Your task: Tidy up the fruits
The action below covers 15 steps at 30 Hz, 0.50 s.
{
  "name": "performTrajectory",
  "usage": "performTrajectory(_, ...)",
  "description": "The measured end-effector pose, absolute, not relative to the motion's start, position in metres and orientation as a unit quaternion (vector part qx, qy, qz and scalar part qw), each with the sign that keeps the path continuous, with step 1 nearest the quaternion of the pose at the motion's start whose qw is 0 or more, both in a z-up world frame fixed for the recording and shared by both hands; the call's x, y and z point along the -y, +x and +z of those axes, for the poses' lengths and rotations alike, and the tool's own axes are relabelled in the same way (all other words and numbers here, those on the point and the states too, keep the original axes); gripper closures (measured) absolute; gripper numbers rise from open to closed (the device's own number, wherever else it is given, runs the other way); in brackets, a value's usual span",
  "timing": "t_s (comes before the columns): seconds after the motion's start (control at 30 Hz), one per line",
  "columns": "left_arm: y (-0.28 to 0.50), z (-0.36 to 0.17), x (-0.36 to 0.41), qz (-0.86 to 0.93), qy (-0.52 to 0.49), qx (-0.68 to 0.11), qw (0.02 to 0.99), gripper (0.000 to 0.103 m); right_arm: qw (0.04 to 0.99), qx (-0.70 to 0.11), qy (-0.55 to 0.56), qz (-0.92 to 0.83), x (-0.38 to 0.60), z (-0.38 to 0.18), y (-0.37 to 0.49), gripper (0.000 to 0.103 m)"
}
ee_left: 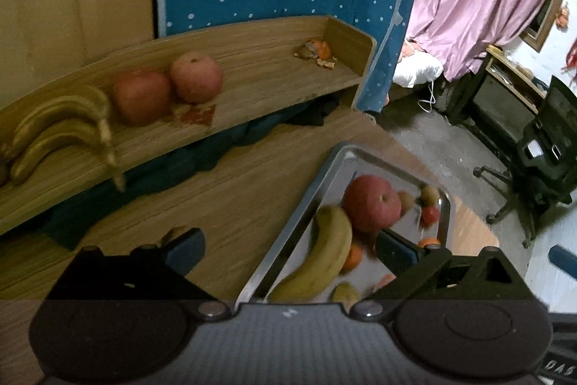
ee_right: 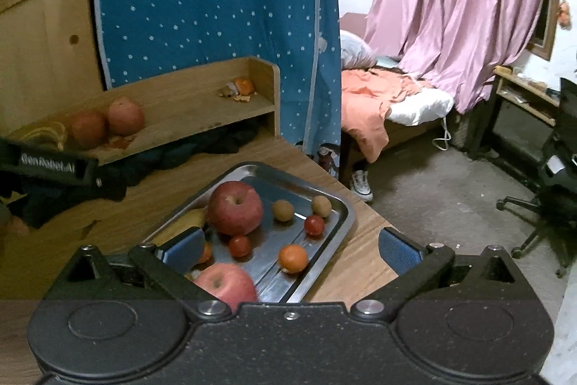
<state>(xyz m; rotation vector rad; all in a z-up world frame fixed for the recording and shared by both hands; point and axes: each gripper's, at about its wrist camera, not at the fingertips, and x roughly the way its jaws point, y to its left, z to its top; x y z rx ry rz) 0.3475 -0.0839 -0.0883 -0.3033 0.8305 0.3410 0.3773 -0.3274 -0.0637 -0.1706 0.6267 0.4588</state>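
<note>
- While both grippers hover over the wooden table (ee_right: 346, 273), the left gripper (ee_left: 290, 249) and right gripper (ee_right: 290, 246) are seen with fingers spread apart, nothing held.
- A shiny rectangular metal tray (ee_right: 344, 210) is shown holding a red apple (ee_right: 235, 207), a yellow banana (ee_left: 319, 257), a small orange mandarin (ee_right: 293, 258) and smaller fruits.
- Two red apples (ee_left: 167, 87) and a bunch of yellow bananas (ee_left: 57, 136) are seen on the raised wooden shelf (ee_left: 267, 74).

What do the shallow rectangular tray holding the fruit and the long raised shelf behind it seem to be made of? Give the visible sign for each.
The shallow rectangular tray looks like polished metal, probably stainless steel: it is silvery and mirrors the fruit. The long raised shelf looks like light brown wood or a wood-look laminate: grain lines run along it, with a matt finish.
</note>
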Motion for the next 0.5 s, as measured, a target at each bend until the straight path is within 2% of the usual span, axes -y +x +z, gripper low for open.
performTrajectory(0.5,0.275,-0.078,0.085,0.191,-0.149,-0.377,0.894,0.0,0.93,-0.27,-0.095,0.231,0.325,-0.04,0.31,0.001)
